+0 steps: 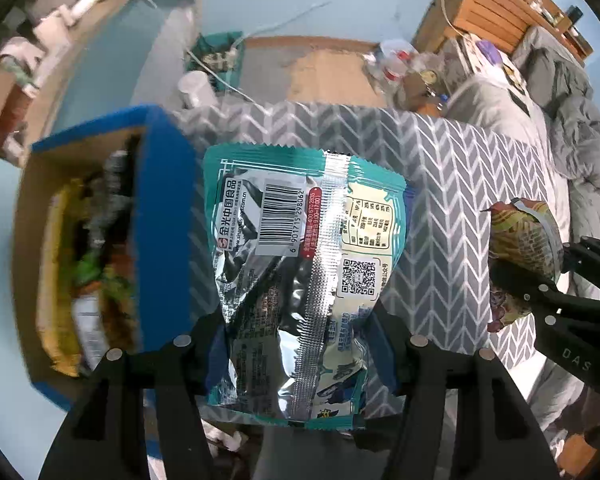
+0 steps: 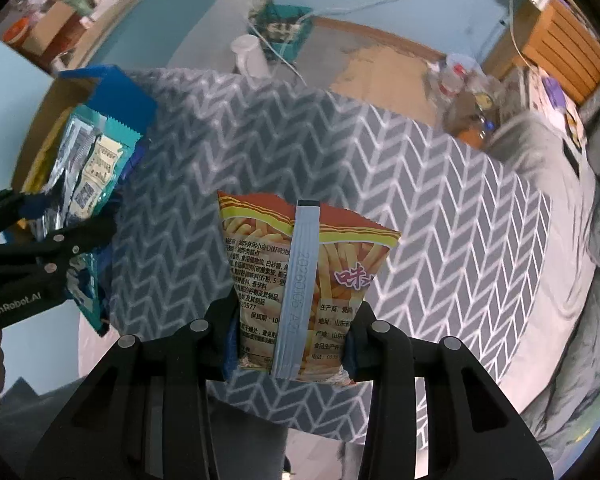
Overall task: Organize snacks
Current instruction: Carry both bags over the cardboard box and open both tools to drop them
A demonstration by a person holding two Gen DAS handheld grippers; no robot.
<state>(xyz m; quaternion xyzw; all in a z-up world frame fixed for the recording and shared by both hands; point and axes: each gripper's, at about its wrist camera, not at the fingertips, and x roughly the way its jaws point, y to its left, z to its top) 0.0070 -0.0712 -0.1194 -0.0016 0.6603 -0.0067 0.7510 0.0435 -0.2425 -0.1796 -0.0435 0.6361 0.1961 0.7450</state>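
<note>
My left gripper (image 1: 300,344) is shut on a teal and silver snack packet (image 1: 300,264), back side up, held above the table just right of the blue cardboard box (image 1: 164,216). The box holds several snack packets (image 1: 88,272). My right gripper (image 2: 290,332) is shut on an orange fries-print snack bag (image 2: 300,276), held over the grey chevron tablecloth (image 2: 440,216). In the right wrist view the left gripper (image 2: 60,232) with the teal packet (image 2: 88,168) is at the left, by the box (image 2: 116,92). In the left wrist view the right gripper (image 1: 540,280) with the orange bag (image 1: 520,248) is at the right.
The chevron cloth (image 1: 460,184) covers the table. Behind the table are a white cup (image 2: 248,54), a teal basket (image 2: 284,28) with cables, and plastic bottles (image 2: 456,76). A grey bed (image 2: 560,240) lies to the right, a wooden shelf (image 1: 496,12) beyond it.
</note>
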